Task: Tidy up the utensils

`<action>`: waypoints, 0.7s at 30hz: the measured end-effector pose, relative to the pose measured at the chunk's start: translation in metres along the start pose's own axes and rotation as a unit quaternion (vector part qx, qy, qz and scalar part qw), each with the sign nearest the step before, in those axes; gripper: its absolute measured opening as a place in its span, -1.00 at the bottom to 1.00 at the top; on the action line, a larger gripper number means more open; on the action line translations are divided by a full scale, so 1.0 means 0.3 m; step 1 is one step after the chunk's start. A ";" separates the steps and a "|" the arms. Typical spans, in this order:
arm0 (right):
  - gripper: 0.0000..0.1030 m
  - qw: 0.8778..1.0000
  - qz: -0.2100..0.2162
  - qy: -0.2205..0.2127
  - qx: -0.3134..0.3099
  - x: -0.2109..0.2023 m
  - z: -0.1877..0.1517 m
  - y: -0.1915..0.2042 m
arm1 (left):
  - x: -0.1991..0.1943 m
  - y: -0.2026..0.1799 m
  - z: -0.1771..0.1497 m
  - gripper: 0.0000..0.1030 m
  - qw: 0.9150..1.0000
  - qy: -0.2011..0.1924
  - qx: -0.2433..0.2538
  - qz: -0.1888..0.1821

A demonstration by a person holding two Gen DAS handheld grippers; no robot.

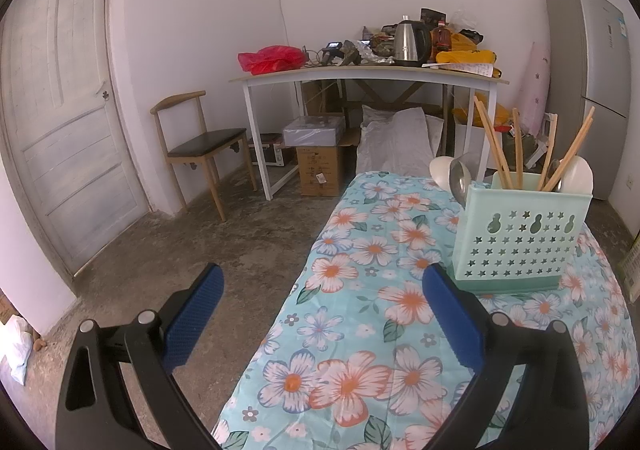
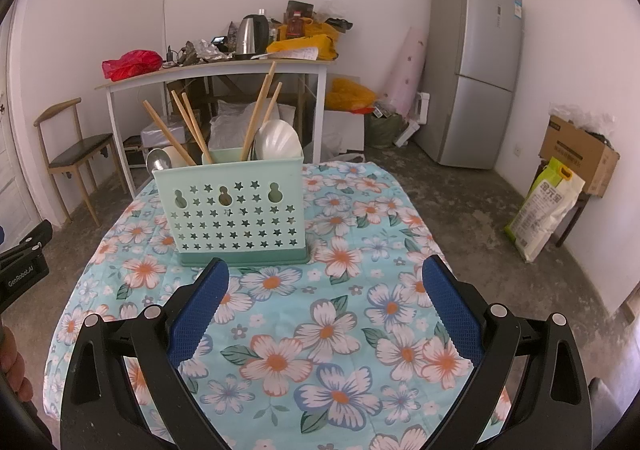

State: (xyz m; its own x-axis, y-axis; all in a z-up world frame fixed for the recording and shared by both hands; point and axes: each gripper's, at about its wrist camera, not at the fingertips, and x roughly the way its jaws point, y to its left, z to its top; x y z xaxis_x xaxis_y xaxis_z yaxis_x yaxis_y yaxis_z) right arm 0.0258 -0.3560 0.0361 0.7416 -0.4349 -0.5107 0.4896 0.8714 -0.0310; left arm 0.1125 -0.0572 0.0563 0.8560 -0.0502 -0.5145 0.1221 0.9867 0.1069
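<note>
I see both claws spread wide and empty: my left claw (image 1: 322, 314) hangs at the bench's left edge, my right claw (image 2: 325, 306) above the floral cloth (image 2: 340, 330). The mint utensil holder (image 2: 236, 206) stands upright on the far side, with chopsticks (image 2: 260, 110) and spoons (image 2: 278, 140) inside.

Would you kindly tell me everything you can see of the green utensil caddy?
The caddy is a pale green plastic box on a darker green base, its front wall pierced with stars and gourd shapes. It stands upright on the floral cloth, holding wooden chopsticks, white spoons and a metal spoon. Neither claw touches it.
</note>
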 end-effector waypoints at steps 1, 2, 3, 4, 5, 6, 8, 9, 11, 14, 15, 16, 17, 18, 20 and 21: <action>0.81 1.000 0.000 0.000 0.000 0.000 0.000 0.001 | 0.001 0.002 0.001 0.89 1.000 0.000 0.000 0.000; 0.81 1.000 0.000 0.000 0.000 0.000 0.000 -0.001 | 0.000 0.001 0.001 0.89 1.000 0.000 0.000 0.000; 0.81 1.000 0.000 0.000 -0.001 0.000 0.000 0.001 | 0.000 0.001 0.000 0.89 1.000 0.000 0.000 0.000; 0.81 1.000 0.000 0.000 0.000 -0.001 0.000 -0.001 | -0.001 0.001 0.000 0.89 1.000 0.000 0.000 0.000; 0.81 1.000 0.000 0.000 0.000 0.000 0.001 0.001 | -0.001 0.001 0.000 0.89 1.000 0.000 -0.001 0.000; 0.81 1.000 0.000 0.000 0.000 -0.001 0.000 -0.001 | 0.000 0.002 0.001 0.89 1.000 0.000 0.000 -0.001; 0.81 1.000 0.000 -0.001 -0.001 -0.001 -0.001 -0.001 | 0.000 0.001 0.000 0.89 1.000 -0.001 -0.001 0.000; 0.81 1.000 0.001 0.000 0.000 0.000 0.000 0.001 | 0.001 0.002 0.001 0.89 1.000 -0.001 0.000 0.000; 0.81 1.000 0.001 0.000 -0.001 0.000 0.001 0.001 | 0.002 0.003 0.002 0.89 1.000 0.000 0.000 0.000; 0.81 1.000 0.001 0.000 0.000 -0.001 0.000 -0.001 | 0.001 0.002 0.002 0.89 1.000 0.000 -0.001 0.000; 0.81 1.000 0.001 0.000 0.000 -0.001 0.001 0.001 | 0.002 0.003 0.002 0.89 1.000 -0.001 -0.001 0.000; 0.81 1.000 0.001 0.000 -0.001 0.000 0.001 0.001 | 0.003 0.004 0.004 0.89 1.000 0.000 -0.001 -0.001; 0.81 1.000 0.001 0.000 -0.001 0.000 0.001 0.001 | 0.002 0.002 0.003 0.89 1.000 -0.001 -0.001 0.000; 0.81 1.000 0.000 0.000 -0.001 0.000 0.001 0.001 | 0.003 0.003 0.003 0.89 1.000 0.000 -0.001 -0.001; 0.81 1.000 0.001 0.000 0.000 0.000 0.001 0.001 | 0.004 0.003 0.003 0.89 1.000 0.001 -0.001 -0.001; 0.81 1.000 0.001 0.000 0.000 0.000 0.001 0.001 | 0.004 0.003 0.004 0.89 1.000 0.001 -0.001 -0.001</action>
State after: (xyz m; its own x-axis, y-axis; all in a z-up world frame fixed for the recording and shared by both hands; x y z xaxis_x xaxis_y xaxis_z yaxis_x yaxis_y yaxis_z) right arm 0.0261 -0.3557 0.0364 0.7426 -0.4336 -0.5105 0.4880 0.8723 -0.0309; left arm 0.1142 -0.0564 0.0568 0.8543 -0.0524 -0.5171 0.1234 0.9869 0.1040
